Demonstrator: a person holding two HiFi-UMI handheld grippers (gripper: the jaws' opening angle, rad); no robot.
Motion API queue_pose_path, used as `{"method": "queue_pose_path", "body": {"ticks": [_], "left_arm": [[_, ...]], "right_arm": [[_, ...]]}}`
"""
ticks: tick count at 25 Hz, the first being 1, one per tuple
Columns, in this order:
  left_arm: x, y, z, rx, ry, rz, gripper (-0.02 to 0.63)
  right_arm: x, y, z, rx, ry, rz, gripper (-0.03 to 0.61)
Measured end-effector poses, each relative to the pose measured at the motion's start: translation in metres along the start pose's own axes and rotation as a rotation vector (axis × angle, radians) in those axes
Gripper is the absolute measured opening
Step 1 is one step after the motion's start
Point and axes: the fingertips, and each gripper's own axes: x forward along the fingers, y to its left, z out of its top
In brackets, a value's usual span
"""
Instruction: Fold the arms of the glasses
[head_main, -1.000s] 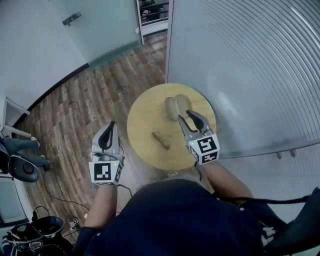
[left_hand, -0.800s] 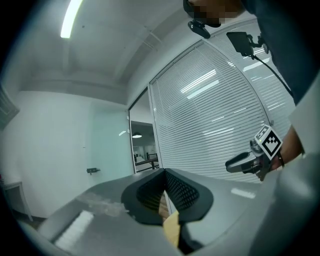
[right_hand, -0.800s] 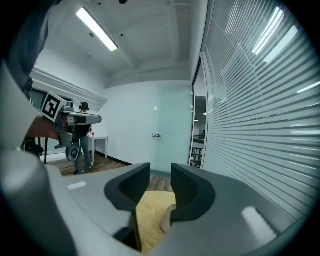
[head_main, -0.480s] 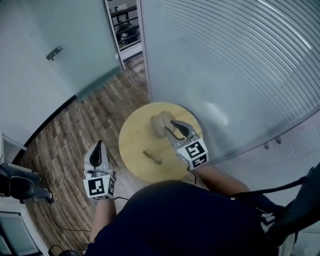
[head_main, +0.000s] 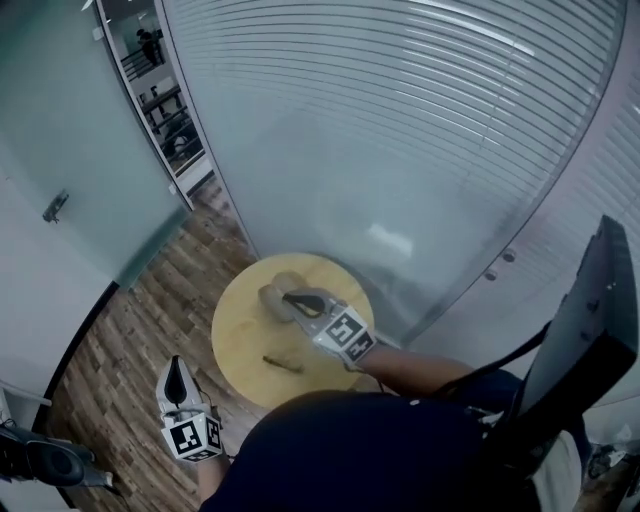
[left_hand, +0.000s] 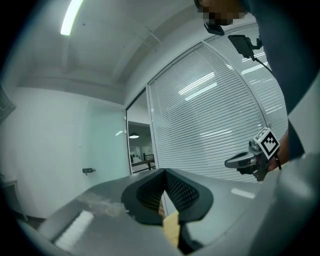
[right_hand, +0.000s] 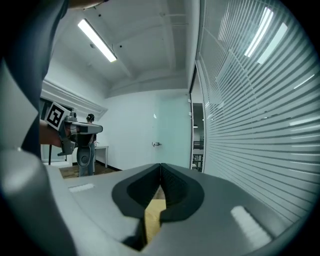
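The glasses lie as a small olive-brown shape on the round wooden table; whether their arms are folded is too small to tell. My right gripper hovers over the beige case at the table's far side, apart from the glasses. Its jaws have just been closing and now meet with nothing between them. My left gripper hangs left of the table over the floor, jaws together and empty. Each gripper shows in the other's view: the right gripper and the left gripper.
A curved frosted glass wall with horizontal stripes runs close behind the table. Wood-plank floor lies to the left, with a glass door beyond. A black chair back stands at the right. The person's dark-clothed body fills the bottom.
The right gripper's jaws, spread apart over the case before, are now together. The head view has swung upward, so table and grippers sit lower and smaller in the picture.
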Motion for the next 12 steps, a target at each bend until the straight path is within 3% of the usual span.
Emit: {"method": "queue_pose_path", "body": {"ticks": [3, 12], "left_arm": [[-0.003, -0.006, 0.005, -0.010, -0.009, -0.022, 0.002], [-0.007, -0.006, 0.006, -0.006, -0.024, -0.039, 0.002]], "right_arm": [[-0.006, 0.003, -0.003, 0.032, 0.029, -0.003, 0.009], [-0.012, 0.018, -0.004, -0.008, 0.039, 0.005, 0.009]]}}
